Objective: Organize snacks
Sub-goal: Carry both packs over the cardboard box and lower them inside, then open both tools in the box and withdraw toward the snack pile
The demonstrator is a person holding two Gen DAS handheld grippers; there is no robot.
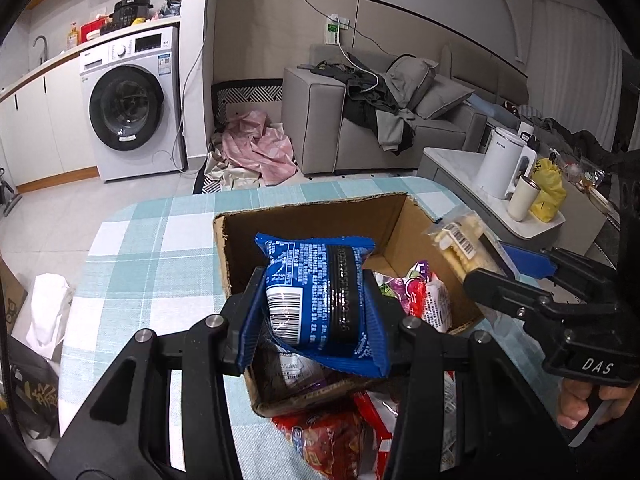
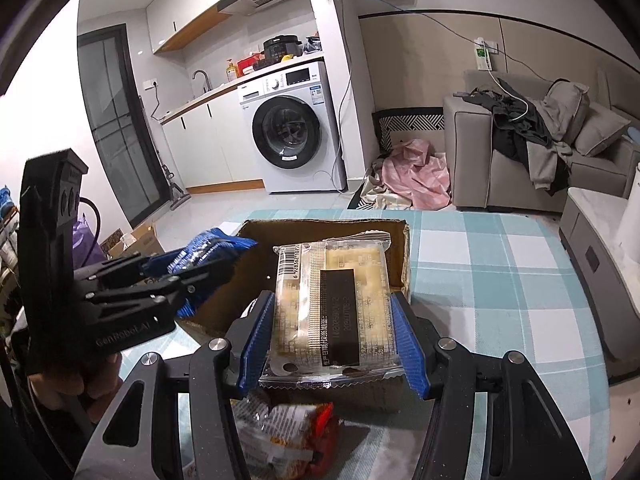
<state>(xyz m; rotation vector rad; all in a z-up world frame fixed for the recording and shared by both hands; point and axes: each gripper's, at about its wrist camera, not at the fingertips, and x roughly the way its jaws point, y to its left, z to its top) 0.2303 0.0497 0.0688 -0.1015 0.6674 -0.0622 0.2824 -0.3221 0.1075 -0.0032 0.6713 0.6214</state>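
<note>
An open cardboard box [image 1: 308,216] stands on the checked tablecloth; it also shows in the right wrist view [image 2: 328,226]. My left gripper [image 1: 316,304] is shut on a blue snack packet [image 1: 320,280] and holds it over the box's near left part. My right gripper [image 2: 332,336] is shut on a clear packet of pale biscuits [image 2: 332,304], held over the box's near edge. That packet shows at the right in the left wrist view [image 1: 464,244]. Several coloured snack packets [image 1: 424,296] lie inside the box.
A red snack packet [image 1: 332,440] lies on the table in front of the box, also in the right wrist view [image 2: 288,436]. A low side table with a white kettle [image 1: 504,164] and a yellow bag [image 1: 548,188] stands at the right. Bags lie on the floor at the left [image 1: 48,312].
</note>
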